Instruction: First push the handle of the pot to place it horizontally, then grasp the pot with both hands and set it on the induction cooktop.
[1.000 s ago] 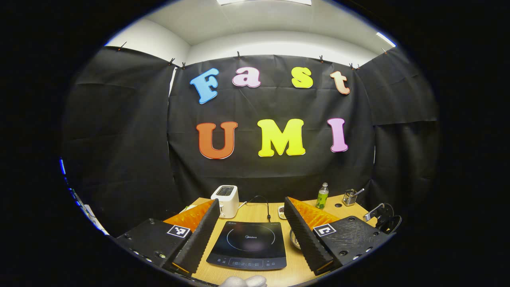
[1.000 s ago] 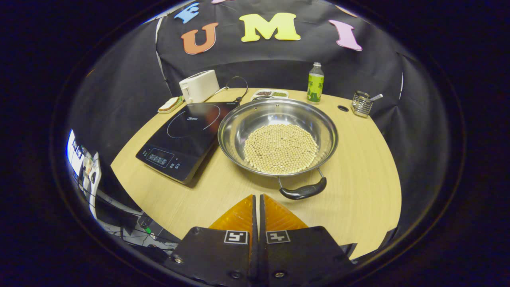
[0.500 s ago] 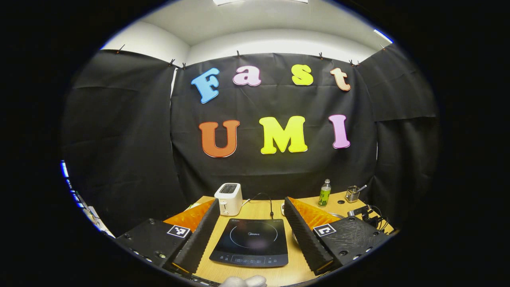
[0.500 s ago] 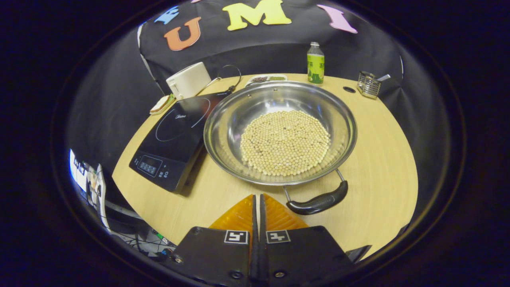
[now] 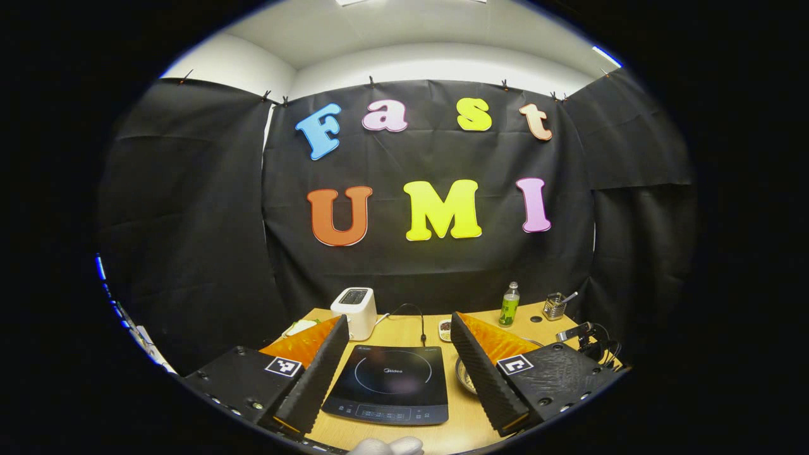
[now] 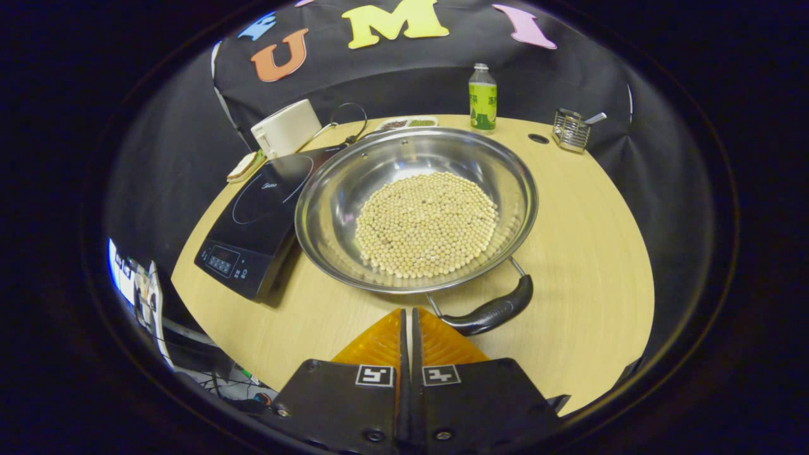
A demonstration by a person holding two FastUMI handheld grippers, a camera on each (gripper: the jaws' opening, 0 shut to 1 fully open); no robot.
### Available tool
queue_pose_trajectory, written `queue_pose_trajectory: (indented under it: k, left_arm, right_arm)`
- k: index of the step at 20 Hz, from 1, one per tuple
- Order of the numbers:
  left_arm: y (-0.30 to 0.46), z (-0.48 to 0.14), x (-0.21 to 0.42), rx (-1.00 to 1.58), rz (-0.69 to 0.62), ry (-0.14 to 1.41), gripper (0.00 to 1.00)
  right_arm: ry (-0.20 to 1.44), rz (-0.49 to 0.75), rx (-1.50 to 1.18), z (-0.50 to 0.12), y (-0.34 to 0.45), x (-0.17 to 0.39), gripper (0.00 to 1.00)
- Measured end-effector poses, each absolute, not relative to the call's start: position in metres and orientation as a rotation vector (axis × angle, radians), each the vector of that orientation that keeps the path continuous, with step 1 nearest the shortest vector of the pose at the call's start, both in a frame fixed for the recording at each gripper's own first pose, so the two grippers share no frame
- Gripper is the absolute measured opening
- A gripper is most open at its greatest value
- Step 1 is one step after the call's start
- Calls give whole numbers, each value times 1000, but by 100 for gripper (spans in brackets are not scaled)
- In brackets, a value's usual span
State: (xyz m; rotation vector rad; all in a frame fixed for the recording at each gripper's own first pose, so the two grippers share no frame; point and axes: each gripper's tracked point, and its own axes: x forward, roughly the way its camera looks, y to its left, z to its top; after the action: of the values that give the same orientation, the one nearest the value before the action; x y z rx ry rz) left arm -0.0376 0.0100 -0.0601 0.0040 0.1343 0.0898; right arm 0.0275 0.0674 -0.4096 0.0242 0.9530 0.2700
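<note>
fingers of your right gripper (image 6: 407, 322) are pressed together with nothing between them, and their closed tip is sitting low over the table (image 6: 588, 265), just beside the near end of the pot's black handle (image 6: 490, 311). that handle is pointing toward you, slanting up to the right. the pot (image 6: 416, 208), a wide steel pan carrying a bed of pale beans (image 6: 426, 222), is resting on the wood with its left rim touching or overlapping the induction cooktop (image 6: 256, 215); which, you cannot tell. keep the tip closed and use it as a blunt pusher, meeting the handle near its outer end and sweeping sideways so the pot is turning in place, slowly, so the beans are not sloshing. beyond, your left gripper (image 5: 399, 354) is hanging wide open and empty over the cooktop's near edge, ready for the two-handed lift once the handles are lying across.
</note>
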Motion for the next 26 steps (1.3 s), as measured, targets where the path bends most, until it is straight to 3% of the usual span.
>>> queue_pose_trajectory:
  k: [23,24,26]
  left_arm:
    - [-30,-60,-3,-28,122,156,96]
    - [-32,-60,-2,-30,127,157,96]
    - [-36,-60,0,-31,137,159,96]
  right_arm:
    - [974,213,41,-406,-14,67,4]
    - [977,211,35,-405,-18,68,0]
    - [986,205,25,-407,-28,73,4]
